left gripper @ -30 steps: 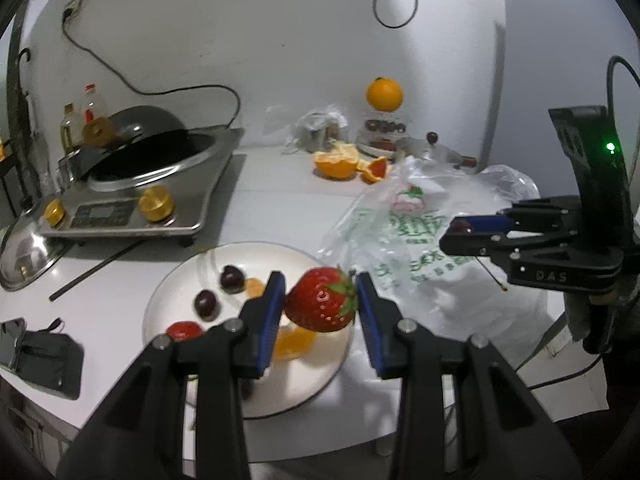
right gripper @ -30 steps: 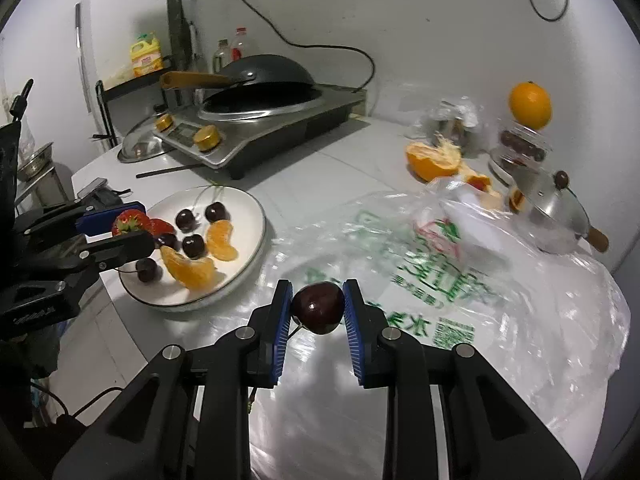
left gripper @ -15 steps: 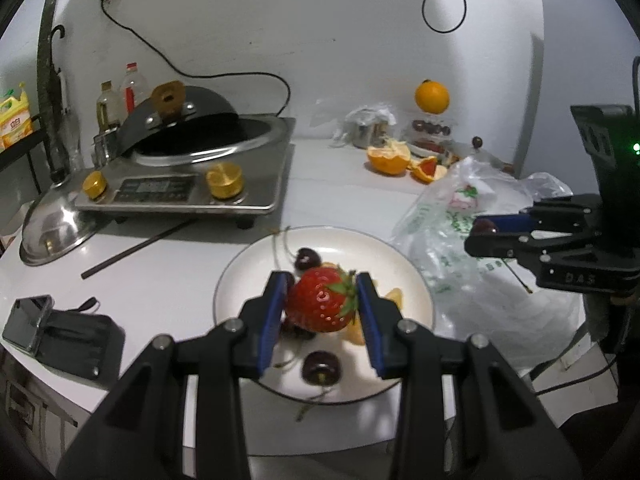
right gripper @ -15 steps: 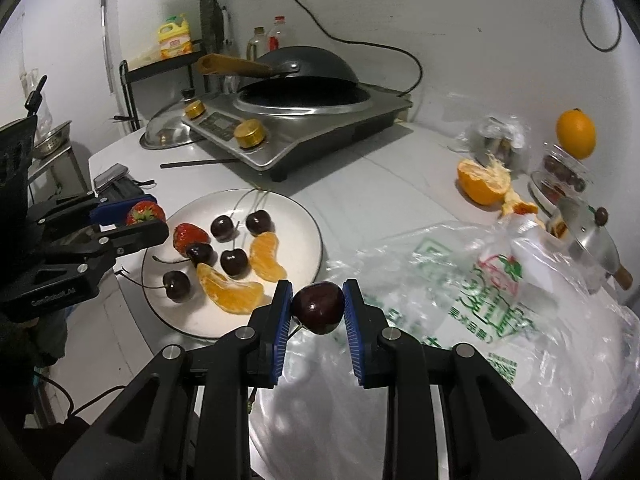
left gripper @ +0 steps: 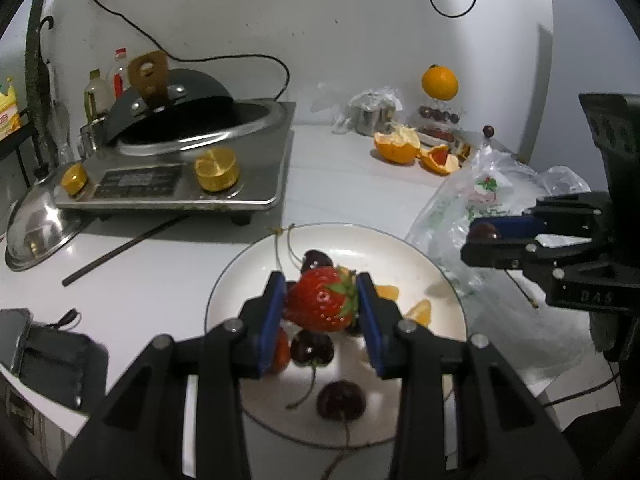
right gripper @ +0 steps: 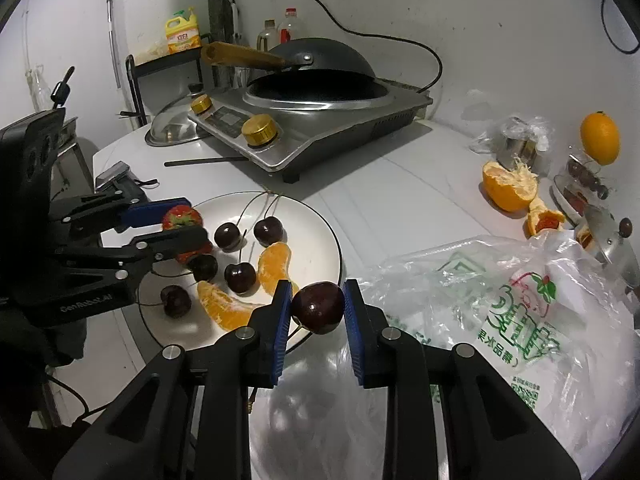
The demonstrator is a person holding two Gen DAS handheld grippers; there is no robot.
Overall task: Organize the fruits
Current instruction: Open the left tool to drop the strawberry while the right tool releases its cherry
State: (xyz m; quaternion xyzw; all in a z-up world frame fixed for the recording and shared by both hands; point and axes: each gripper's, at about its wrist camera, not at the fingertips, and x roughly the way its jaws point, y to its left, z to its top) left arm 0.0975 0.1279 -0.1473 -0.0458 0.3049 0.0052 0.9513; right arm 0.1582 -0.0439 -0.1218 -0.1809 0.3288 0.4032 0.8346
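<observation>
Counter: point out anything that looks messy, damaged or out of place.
Torn orange peels lie loose on the counter by the back wall. A whole orange sits perched on a clear container of fruit. A crumpled plastic bag sprawls beside the plate.

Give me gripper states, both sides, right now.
Left gripper: closed on a strawberry.
Right gripper: closed on a cherry.

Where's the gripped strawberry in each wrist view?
Left wrist: strawberry at centre, clamped between the left gripper fingers, over the plate.
Right wrist: strawberry at left, above the plate's left edge.
Shared landmark: whole orange by the wall.
</observation>
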